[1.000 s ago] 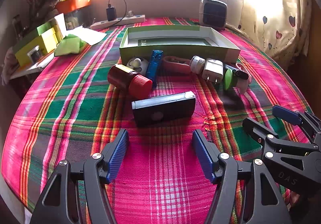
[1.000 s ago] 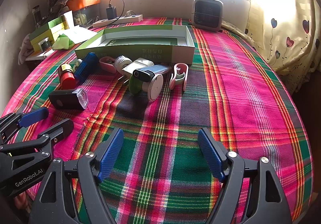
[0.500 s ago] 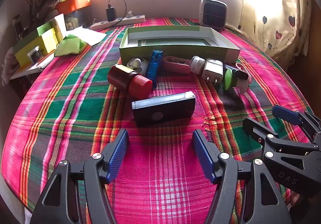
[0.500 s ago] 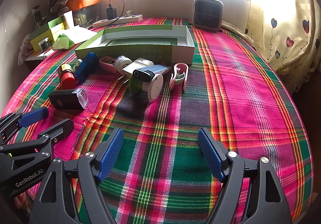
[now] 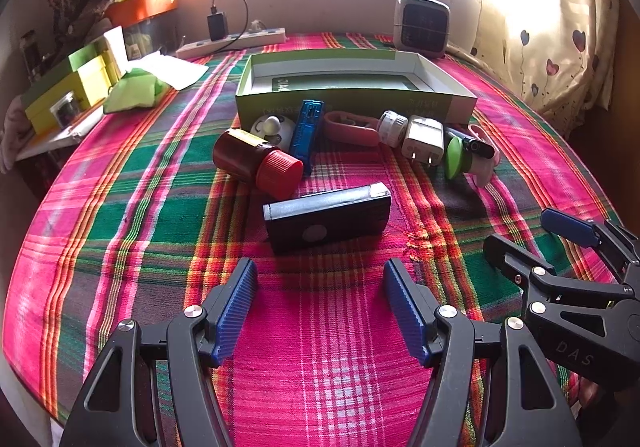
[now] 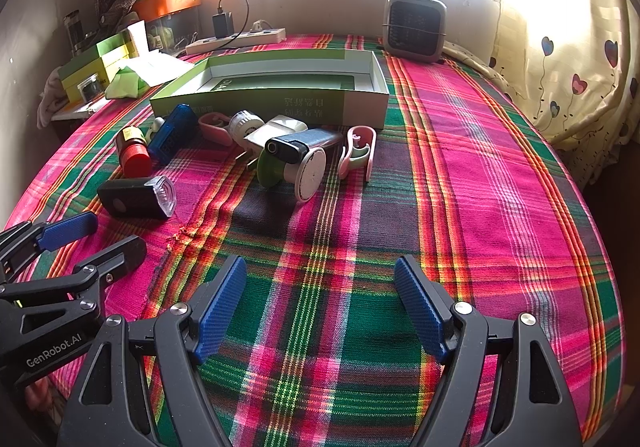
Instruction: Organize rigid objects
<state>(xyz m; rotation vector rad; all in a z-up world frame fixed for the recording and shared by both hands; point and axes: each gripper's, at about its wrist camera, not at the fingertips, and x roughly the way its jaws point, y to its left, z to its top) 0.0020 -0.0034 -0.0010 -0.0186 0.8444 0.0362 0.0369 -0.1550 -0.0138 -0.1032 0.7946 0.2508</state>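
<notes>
Nearest to us, our left gripper (image 5: 320, 299) hangs low over the plaid cloth (image 5: 320, 367) with its blue fingers spread wide and nothing between them. Our right gripper (image 6: 320, 299) does the same to its right, fingers wide apart and empty; in the left wrist view it shows at the right edge (image 5: 532, 235).

Just ahead of our left gripper lies a black flashlight (image 5: 328, 219) on its side, its clear lens end pointing right. Beyond it, a brown bottle with a red cap (image 5: 256, 161) lies tipped over, cap toward us. Next to the bottle a blue rectangular gadget (image 5: 308, 127) leans against a small white round item (image 5: 274, 125).

Further right along the same row we see a pink clip (image 5: 352, 127), a small white round cap (image 5: 392, 123), a white plug adapter (image 5: 424, 139), and a green-and-white device with a black camera-like part (image 6: 288, 163). A second pink clip (image 6: 358, 153) lies just right of that device.

Behind the whole row, touching or nearly touching several pieces, sits the open green box (image 5: 352, 101), with none of the loose items in it.

Far back we see a small heater (image 5: 420, 25), a white power strip (image 5: 232, 41) with a charger plugged in, and stacked green and yellow boxes (image 5: 76, 83) at the left.
</notes>
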